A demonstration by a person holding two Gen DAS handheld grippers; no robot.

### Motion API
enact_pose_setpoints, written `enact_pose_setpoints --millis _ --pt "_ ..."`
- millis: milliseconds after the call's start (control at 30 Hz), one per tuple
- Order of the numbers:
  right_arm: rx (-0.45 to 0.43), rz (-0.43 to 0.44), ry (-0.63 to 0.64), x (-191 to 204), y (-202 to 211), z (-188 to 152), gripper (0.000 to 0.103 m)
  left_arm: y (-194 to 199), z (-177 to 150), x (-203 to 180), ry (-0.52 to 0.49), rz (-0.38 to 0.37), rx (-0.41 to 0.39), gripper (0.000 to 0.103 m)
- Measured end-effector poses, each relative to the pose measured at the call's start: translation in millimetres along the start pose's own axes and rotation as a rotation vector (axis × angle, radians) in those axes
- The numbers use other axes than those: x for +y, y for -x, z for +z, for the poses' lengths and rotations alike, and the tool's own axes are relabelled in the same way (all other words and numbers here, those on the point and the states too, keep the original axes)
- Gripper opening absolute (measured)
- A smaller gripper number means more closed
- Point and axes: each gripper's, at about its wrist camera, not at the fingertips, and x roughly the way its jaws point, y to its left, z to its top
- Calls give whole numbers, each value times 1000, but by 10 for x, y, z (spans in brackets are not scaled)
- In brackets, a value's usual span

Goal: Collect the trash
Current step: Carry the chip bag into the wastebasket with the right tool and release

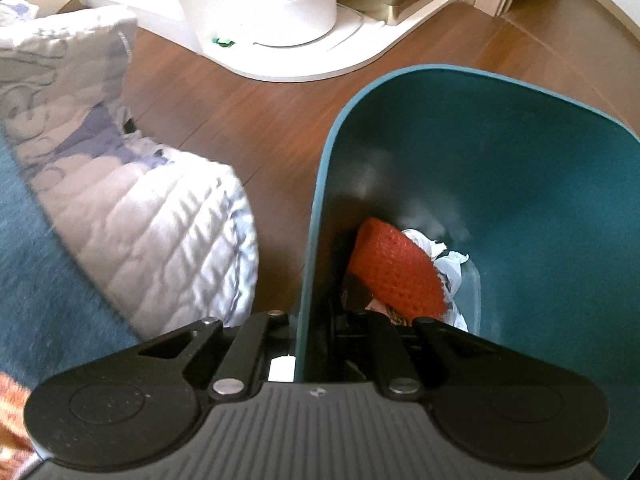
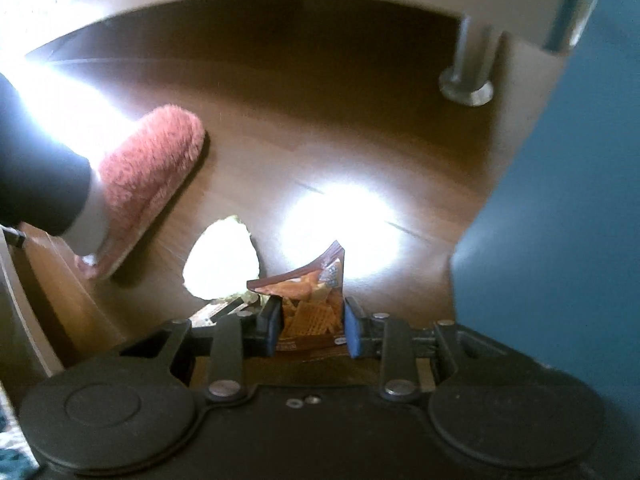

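In the left wrist view my left gripper is shut on the near rim of a teal trash bin, one finger inside and one outside. Inside the bin lie an orange mesh piece and crumpled white paper. In the right wrist view my right gripper stands over a brown snack wrapper printed with waffle crackers, lying on the wooden floor. Its jaws are apart on either side of the wrapper. A crumpled pale wrapper lies just left of it.
A white quilt hangs off a bed at the left, over a blue rug. A white round base stands ahead. A pink slipper with a leg lies at the left. A metal furniture leg and blue wall are on the right.
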Motion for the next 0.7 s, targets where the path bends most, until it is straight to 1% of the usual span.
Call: enact_pose_setpoints --millis 167,267,367,467,567,667,700 --pt "-39 -35 -34 3 697 -33 31 66 -68 26 50 10 17 9" --pt "-98 -37 -86 -30 1245 -39 31 124 -122 16 67 20 25 9" --pt "-186 -71 -204 -174 1806 -84 31 174 -163 19 80 23 36 9" --pt "-278 -152 -375 -429 2240 -166 31 242 -188 9 78 25 35 9" --pt "-331 -263 -513 -667 2403 -207 31 305 -210 17 72 21 33 9" --pt "-313 -320 -665 -962 2300 -216 31 365 -236 45 67 11 34 9" --pt "-300 -335 -675 -1045 2235 -216 31 391 -244 46 60 11 31 9"
